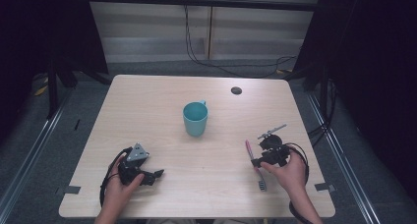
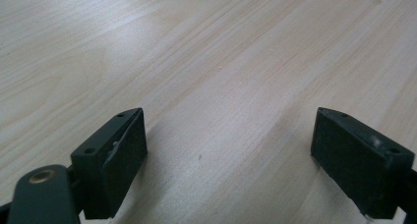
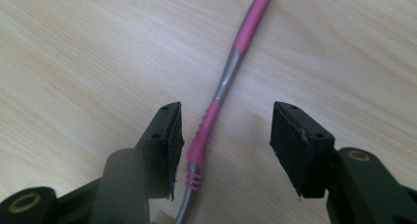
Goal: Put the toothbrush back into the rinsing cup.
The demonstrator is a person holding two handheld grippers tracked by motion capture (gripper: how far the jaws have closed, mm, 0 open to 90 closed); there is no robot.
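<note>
While the pale wood-grain worktop (image 1: 162, 101) lies flat and matte, a slim toothbrush (image 3: 216, 98) with a pink and grey handle and ribbed grip rests on it near its right edge. The right gripper (image 3: 223, 145) straddles the handle, its blocky black jaws spread, the left pad just beside the ribbed part, the right one apart from it. The left gripper (image 2: 228, 160) sits low over bare wood, jaws wide apart. A round teal cup (image 1: 195, 118) stands upright mid-worktop.

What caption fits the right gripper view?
Right gripper straddles the pink toothbrush lying on the wooden table, pads not yet pressing it.
</note>
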